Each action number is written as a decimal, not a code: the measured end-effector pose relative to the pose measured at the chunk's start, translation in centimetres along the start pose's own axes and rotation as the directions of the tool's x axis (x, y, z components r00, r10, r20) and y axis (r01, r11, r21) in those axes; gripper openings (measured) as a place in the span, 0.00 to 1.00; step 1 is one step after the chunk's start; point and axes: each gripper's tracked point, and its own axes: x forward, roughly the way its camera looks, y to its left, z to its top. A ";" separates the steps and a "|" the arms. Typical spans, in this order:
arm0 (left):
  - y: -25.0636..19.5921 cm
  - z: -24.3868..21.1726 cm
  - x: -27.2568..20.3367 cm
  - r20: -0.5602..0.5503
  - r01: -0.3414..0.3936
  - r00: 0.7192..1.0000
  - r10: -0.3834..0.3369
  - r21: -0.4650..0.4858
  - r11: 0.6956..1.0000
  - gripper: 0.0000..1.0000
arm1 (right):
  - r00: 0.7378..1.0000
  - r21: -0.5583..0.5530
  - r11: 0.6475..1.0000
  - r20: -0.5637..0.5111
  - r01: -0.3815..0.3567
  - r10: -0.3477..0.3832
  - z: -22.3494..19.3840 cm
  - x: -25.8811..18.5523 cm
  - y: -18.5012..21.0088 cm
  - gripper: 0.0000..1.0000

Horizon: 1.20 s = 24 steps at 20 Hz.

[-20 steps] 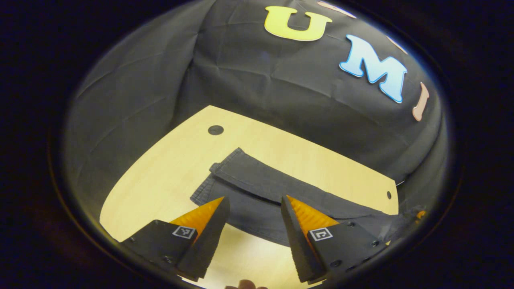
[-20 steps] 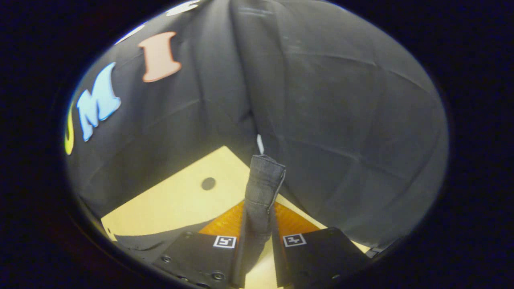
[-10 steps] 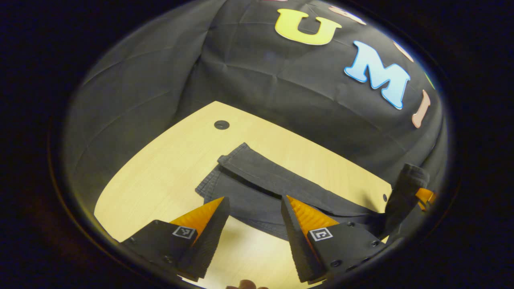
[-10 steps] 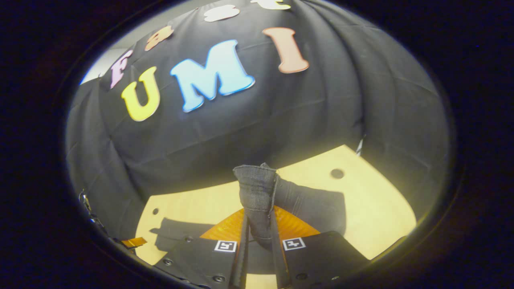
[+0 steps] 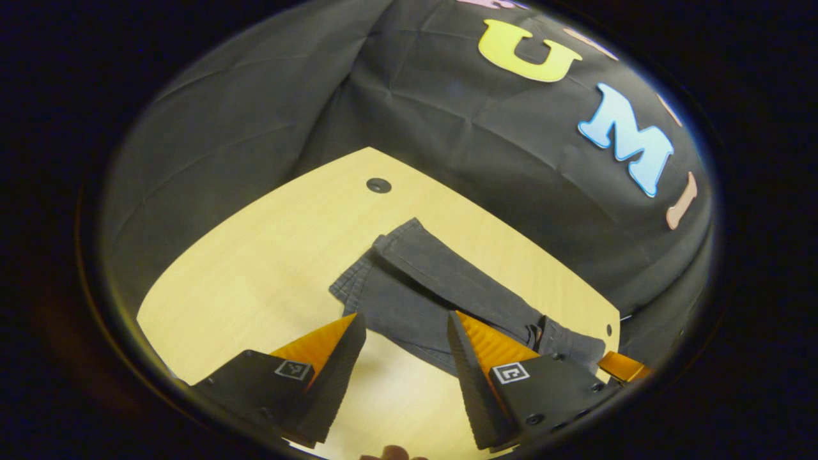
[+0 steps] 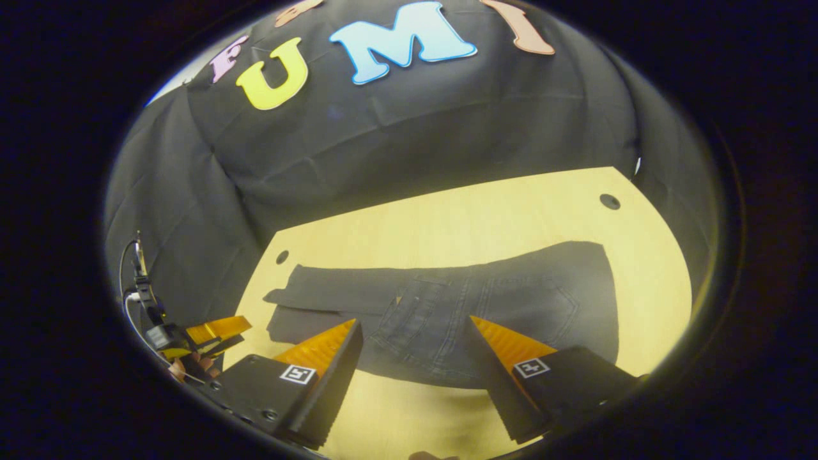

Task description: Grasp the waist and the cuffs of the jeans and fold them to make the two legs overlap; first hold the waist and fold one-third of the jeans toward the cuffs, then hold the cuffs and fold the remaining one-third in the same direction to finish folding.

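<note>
My right gripper and left gripper hover spread, empty; the dark denim jeans, mid-frame, lie waist-folded, cuffs awaiting grasp.

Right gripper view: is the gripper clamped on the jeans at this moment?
No: the right gripper stands open above the jeans, which lie flat on the table.

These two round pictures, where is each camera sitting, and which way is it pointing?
Left gripper view: rides on the left gripper, looking forward and down along its open fingers at the cuffs end of the jeans on the wooden table; a fingertip shows at the bottom edge.
Right gripper view: rides on the right gripper, open above the jeans' folded waist end; the left gripper and a hand show at lower left.
Shared: the jeans, the table, the black cloth wall.
</note>
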 end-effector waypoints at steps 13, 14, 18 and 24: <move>4.2 -3.3 7.8 -0.103 -0.044 0.994 -0.024 -0.608 0.793 0.81 | 0.984 0.018 0.989 -0.106 0.149 -0.146 -4.5 -3.5 -7.8 0.96; 3.8 -2.8 8.3 -0.111 -0.061 0.994 -0.006 -0.589 0.806 0.81 | 0.982 0.014 0.988 -0.114 0.151 -0.148 -4.7 -3.4 -7.9 0.96; 3.7 -2.7 10.2 -0.193 -0.248 0.966 0.174 -0.482 0.840 0.80 | 0.979 0.019 0.988 -0.137 0.152 -0.148 -5.6 -3.1 -7.8 0.96; 3.2 -2.8 11.0 -0.164 -0.498 0.861 0.481 -0.078 0.864 0.80 | 0.975 0.064 0.983 -0.157 0.169 -0.158 -6.2 -3.6 -9.1 0.96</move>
